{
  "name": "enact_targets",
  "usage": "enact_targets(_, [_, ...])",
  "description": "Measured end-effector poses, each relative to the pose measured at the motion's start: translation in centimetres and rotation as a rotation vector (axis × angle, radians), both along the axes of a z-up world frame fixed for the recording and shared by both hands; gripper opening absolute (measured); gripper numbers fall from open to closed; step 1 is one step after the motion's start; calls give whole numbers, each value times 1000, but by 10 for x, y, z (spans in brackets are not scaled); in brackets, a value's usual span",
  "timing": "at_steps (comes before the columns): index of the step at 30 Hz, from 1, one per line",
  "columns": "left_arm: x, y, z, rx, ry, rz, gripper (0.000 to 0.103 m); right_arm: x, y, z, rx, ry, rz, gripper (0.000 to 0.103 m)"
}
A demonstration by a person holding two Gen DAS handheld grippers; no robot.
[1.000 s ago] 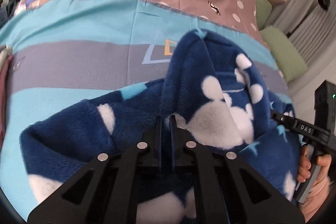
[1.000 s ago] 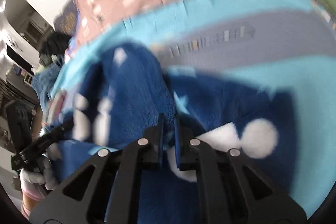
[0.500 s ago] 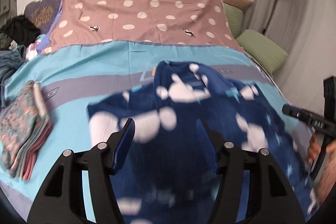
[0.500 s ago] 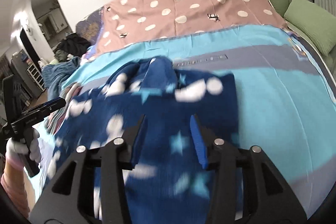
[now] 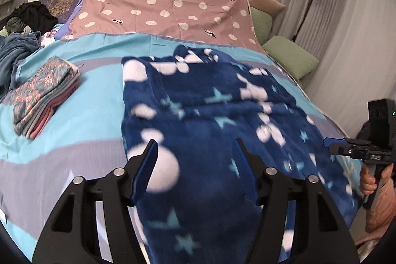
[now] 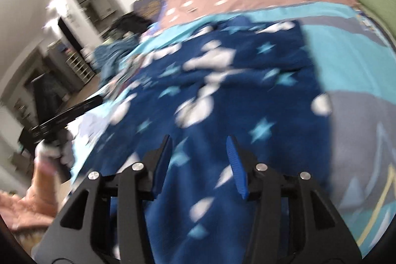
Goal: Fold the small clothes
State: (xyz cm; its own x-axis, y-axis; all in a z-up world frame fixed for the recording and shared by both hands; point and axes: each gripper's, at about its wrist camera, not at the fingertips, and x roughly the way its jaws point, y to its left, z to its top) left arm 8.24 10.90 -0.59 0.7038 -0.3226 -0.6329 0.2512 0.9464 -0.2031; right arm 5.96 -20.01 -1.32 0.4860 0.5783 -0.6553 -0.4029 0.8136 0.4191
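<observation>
A dark blue fleece garment (image 5: 210, 120) with white mouse heads and light blue stars lies spread across the bed; it also shows in the right wrist view (image 6: 222, 90). My left gripper (image 5: 195, 165) is open and empty above its near edge. My right gripper (image 6: 199, 160) is open and empty above the garment's near part; it also shows at the right edge of the left wrist view (image 5: 356, 147). The left gripper's black body shows at the left of the right wrist view (image 6: 64, 115).
A stack of folded clothes (image 5: 42, 95) lies at the left on the turquoise and grey bedspread (image 5: 94, 100). A pink dotted sheet (image 5: 160, 9) covers the head end. Unfolded clothes (image 5: 19, 36) are heaped far left. Green pillows (image 5: 289, 58) and curtains are at the right.
Both grippers have let go of the blue garment, opened and pulled back. The garment has dropped and now lies spread flat on the bed.
</observation>
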Motion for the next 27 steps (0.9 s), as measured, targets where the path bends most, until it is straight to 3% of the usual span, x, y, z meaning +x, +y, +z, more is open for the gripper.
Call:
enact_targets(4, [-28, -9, -7, 92, -21, 2, 68, -30, 16, 4, -17, -14, 59, 48])
enact_targets(9, [-61, -9, -6, 62, -38, -5, 68, -74, 28, 1, 107, 28, 187, 48])
enact_targets(12, [-75, -8, -10, 60, -30, 10, 69, -96, 38, -9, 179, 98, 265, 48])
enact_targets(15, [-85, -4, -15, 47, -21, 26, 69, -108, 56, -28, 155, 169, 294, 51])
enact_targets(16, [-89, -1, -16, 33, -17, 33, 69, -108, 62, -34, 143, 194, 288, 36])
enact_targets(17, [-91, 0, -16, 25, -16, 37, 69, -105, 65, -37, 153, 219, 287, 14])
enact_targets(18, [-94, 3, -16, 16, -16, 43, 69, -105, 65, -36, 174, 230, 273, 6])
enact_targets(22, [-105, 12, -16, 15, -20, 79, 69, -124, 39, -2, 261, 124, 222, 5])
enact_targets(24, [-112, 15, -20, 20, -10, 86, 69, -136, 25, 6, 206, 84, 188, 5])
enact_targets(27, [-122, 22, -34, -6, 43, 74, 69, -143, 21, -15, 109, 123, 151, 8])
